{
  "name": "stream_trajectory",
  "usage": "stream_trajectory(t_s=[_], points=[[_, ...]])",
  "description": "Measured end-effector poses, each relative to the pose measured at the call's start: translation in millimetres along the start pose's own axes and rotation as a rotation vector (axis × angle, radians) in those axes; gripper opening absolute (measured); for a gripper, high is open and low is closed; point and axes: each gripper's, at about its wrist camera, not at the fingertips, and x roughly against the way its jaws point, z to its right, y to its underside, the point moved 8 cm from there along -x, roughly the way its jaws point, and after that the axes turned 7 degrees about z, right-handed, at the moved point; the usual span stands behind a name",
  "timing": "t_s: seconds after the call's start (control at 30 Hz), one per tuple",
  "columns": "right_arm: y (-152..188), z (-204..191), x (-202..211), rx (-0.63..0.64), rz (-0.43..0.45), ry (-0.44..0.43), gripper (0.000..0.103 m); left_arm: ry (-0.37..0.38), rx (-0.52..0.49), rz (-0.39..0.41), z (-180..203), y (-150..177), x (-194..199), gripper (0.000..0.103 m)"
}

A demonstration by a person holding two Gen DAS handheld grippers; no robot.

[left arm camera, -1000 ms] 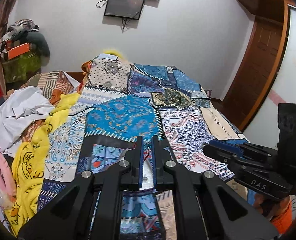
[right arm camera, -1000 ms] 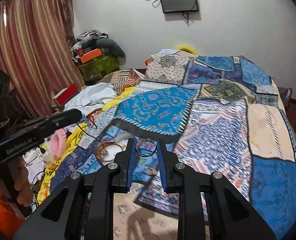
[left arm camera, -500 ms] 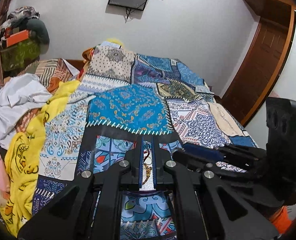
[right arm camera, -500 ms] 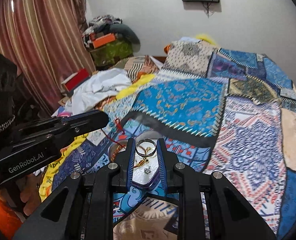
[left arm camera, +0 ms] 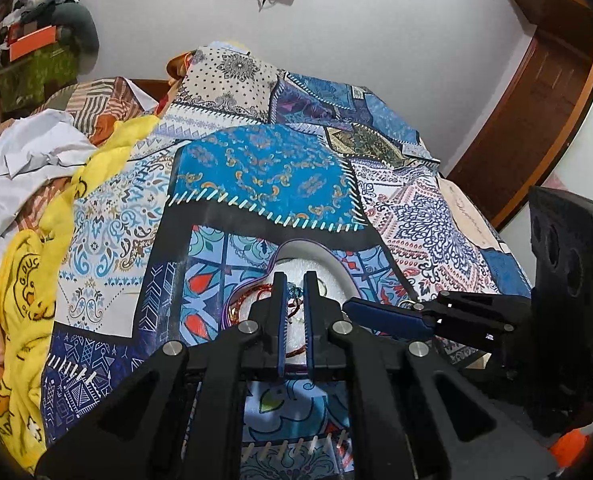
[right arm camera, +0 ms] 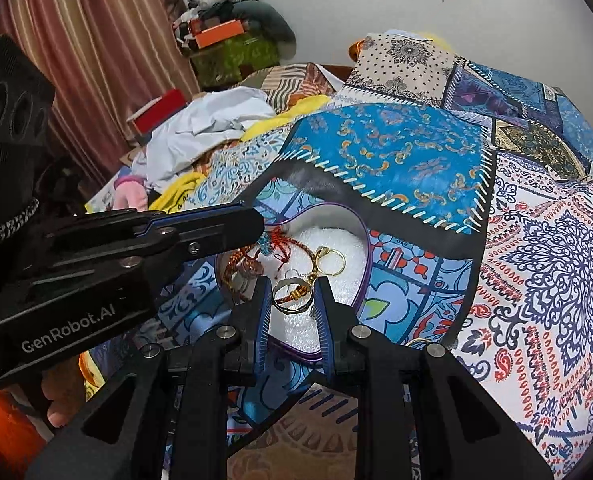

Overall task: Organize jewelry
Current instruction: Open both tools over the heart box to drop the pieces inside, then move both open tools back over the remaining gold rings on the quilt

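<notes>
From the left wrist, the left gripper is clenched nearly closed on a red cord bracelet over the heart-shaped tray on the patchwork bedspread. From the right wrist, the right gripper grasps a silver ring above that tray's white lining, near gold rings.

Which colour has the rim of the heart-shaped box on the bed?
Purple. The heart-shaped box has a thin purple rim around a white lining; the right wrist view shows it best.

1 heart-shaped tray, 2 gold rings, 1 silver ring, 2 tongs.
</notes>
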Motion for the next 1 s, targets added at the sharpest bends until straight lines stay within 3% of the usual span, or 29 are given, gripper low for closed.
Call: stream_trajectory(t_s=[0.3, 0.53, 1.0], points=[[1.9, 3.1, -2.9, -0.007, -0.019, 0.011, 0.02, -0.039, -0.032, 0.009, 0.7, 0.7, 5.4, 0.006], [2.0, 5.4, -3.1, -0.012, -0.046, 0.018, 0.02, -0.07, -0.003, 0.005, -6.4, -2.3, 10.6, 0.01], [-10.3, 19.0, 46.1, -0.014, 0.054, 0.087, 0.023, -0.111, -0.021, 0.059, -0.4, -14.9, 32.6, 0.04]])
